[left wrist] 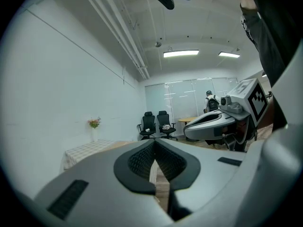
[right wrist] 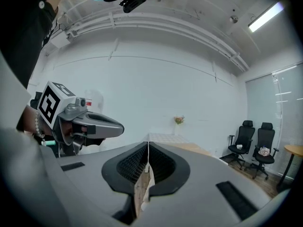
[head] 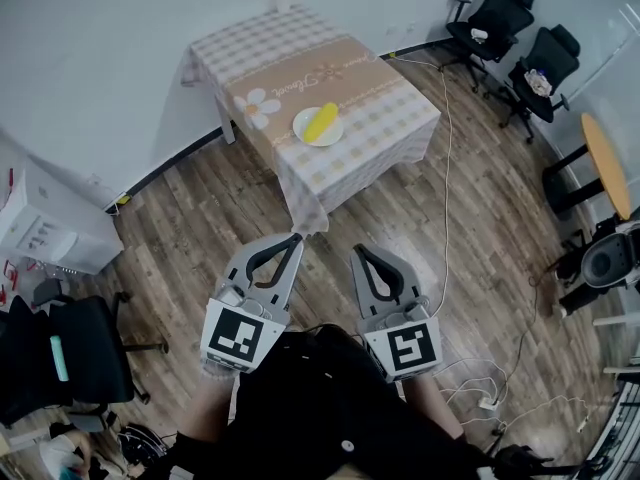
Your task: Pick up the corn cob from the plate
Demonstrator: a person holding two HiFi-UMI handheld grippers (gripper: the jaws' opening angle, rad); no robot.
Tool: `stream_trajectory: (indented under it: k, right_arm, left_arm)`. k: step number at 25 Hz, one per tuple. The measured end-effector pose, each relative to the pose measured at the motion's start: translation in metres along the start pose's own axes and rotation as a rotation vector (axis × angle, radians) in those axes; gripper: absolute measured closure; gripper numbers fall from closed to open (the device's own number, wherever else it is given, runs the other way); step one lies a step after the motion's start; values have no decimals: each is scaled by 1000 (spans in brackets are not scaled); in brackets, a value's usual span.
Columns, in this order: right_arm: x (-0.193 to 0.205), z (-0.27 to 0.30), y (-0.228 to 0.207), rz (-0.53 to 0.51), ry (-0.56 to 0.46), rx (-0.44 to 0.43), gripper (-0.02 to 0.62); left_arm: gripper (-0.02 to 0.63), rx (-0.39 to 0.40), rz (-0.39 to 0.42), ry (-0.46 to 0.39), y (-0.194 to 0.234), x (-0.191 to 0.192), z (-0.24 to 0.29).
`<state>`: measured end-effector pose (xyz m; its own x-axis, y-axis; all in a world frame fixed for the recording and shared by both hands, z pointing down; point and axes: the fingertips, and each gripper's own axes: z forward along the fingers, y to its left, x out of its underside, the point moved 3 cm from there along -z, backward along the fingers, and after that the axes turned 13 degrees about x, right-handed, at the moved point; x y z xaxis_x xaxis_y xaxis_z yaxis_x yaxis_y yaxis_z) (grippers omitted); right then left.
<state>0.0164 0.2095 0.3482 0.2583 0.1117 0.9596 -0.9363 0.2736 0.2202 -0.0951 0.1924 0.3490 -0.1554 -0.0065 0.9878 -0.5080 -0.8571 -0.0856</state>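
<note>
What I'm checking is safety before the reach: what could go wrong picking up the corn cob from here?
1. The left gripper and right gripper are both shut; unless opened, they would likely shove the yellow corn cob off the round white plate, which sits near the edge of the checked-cloth table.
2. A thin white cable trails over the wooden floor beside the path: a possible trip.

Place: office or meeting room
Seating: black swivel chairs (head: pixel 497 13) by the wall
Tables: one under a checked cloth (head: pixel 380 98); a round wooden one (head: pixel 608 163)
Floor: wood-look planks (head: pixel 200 218), with cables (head: pixel 446 168) loose on them
Walls: plain white (head: pixel 90 58); glass partition (left wrist: pixel 184 96) at the far end
Ceiling: strip lights (left wrist: pixel 181 53), exposed pipes (left wrist: pixel 118 32)
Storage: white cabinet (head: pixel 45 223)
</note>
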Motion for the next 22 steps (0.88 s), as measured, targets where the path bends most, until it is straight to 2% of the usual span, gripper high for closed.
stream_trajectory:
  k: [3,6,8,14,19,22]
  right_arm:
    - [0,-4,5,-2,6,0,552]
    - [-1,-6,4,3,13,41,552]
    - [-3,-6,7,6,8,52,552]
    - [-1,-12,29,0,9,19,552]
    - [-4,-14,38,-2,15,54,552]
    - [-1,-19,45,-12,30,49,552]
  left_arm:
    - [594,1,-6,2,1,-1,-4]
    - [594,14,15,-10,1,-4,-7]
    - [594,13,-3,-13,0,-5,-11]
    - [594,17,-18,-12,0,0,-25]
    - [592,35,8,-27,0,5,-37]
    - [594,25,-28,-19,-1,8,-44]
